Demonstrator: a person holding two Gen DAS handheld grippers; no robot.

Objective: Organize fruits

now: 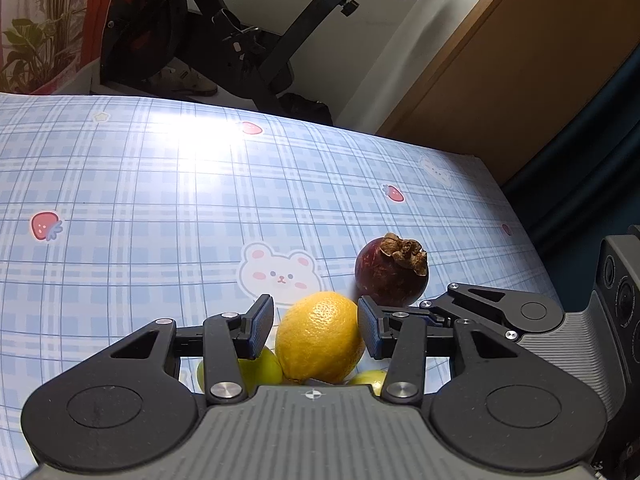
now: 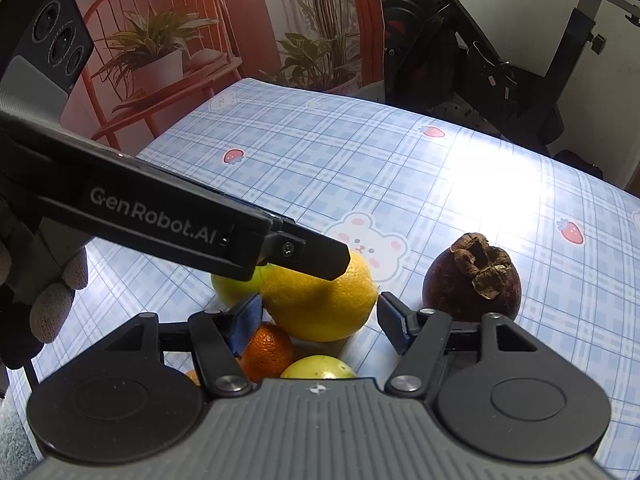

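Your left gripper straddles the lemon at lower centre of the frame, jaws spread, pads just beside the peel, apparently not clamped yet; looks like you're lining up a grasp. Right gripper hangs open near the same lemon, holding nothing. The lemon is bright yellow with dimpled skin, sitting in a cluster with green fruits and an orange. A dark mangosteen stands apart to the right on the plaid surface.

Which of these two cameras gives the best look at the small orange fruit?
The right wrist view. The mandarin shows there below the lemon, partly behind a finger of the right gripper. The left wrist view shows none of it.
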